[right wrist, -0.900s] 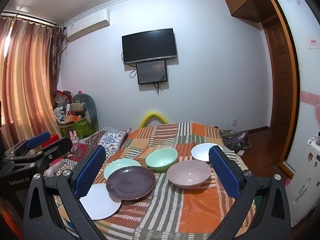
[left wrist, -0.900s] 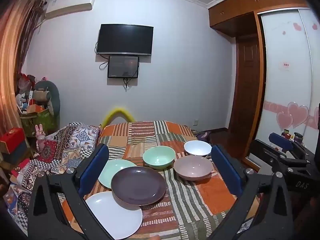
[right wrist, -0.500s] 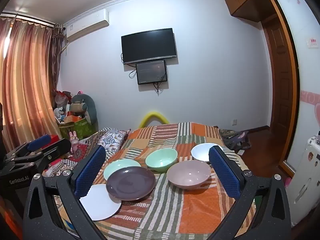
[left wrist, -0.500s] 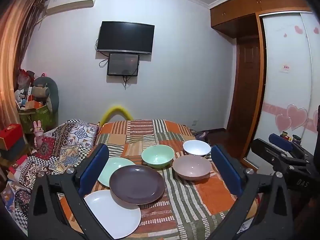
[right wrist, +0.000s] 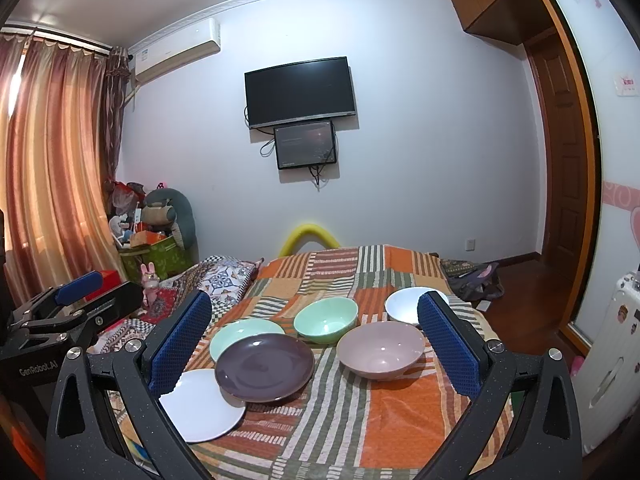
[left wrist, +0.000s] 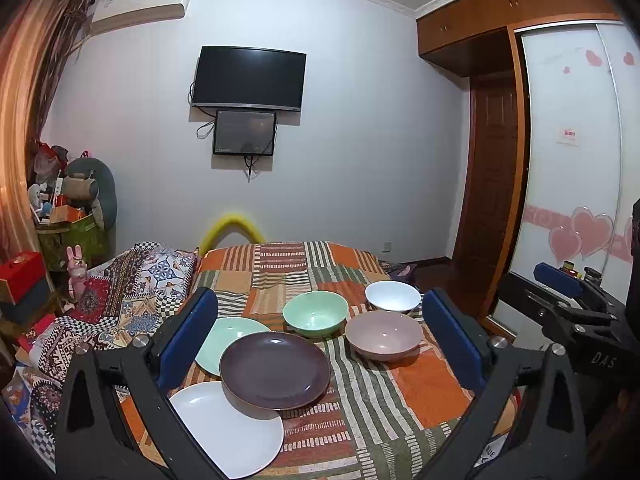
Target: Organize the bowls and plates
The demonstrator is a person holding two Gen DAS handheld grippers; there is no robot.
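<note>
The left gripper [left wrist: 320, 340] is held above the near end of the bed, its blue-padded fingers [left wrist: 188, 336] spread wide with nothing between them. The right gripper [right wrist: 316, 340] hangs beside it in the same released way, wide apart and holding nothing; each one shows at the edge of the other's view.

Below them, on the striped orange and green bedspread [left wrist: 400, 400], lie three plates and three bowls. Taking the dark purple plate [left wrist: 275, 370] as the middle of a clock in the left wrist view, the white plate [left wrist: 228, 428] sits at about 7 o'clock, with the purple plate's near rim lying over its edge. The pale green plate [left wrist: 224, 340] is at about 10 o'clock, partly tucked under the purple plate. The green bowl [left wrist: 315, 313] stands at about 1 o'clock, just beside the purple plate. The pink bowl [left wrist: 384, 334] is at about 2 o'clock, apart from the plate, and the white bowl [left wrist: 393, 297] stands just behind it, farther up the bed. All three bowls are upright and look empty.

Farther out, a patterned quilt [left wrist: 132, 284] is bunched at 9 o'clock. On the far wall at 12 o'clock hangs a dark television [left wrist: 248, 78] with a smaller screen [left wrist: 245, 132] under it. A wardrobe [left wrist: 576, 184] with pink hearts stands at 3 o'clock, and curtains [right wrist: 48, 168] hang at the left.
</note>
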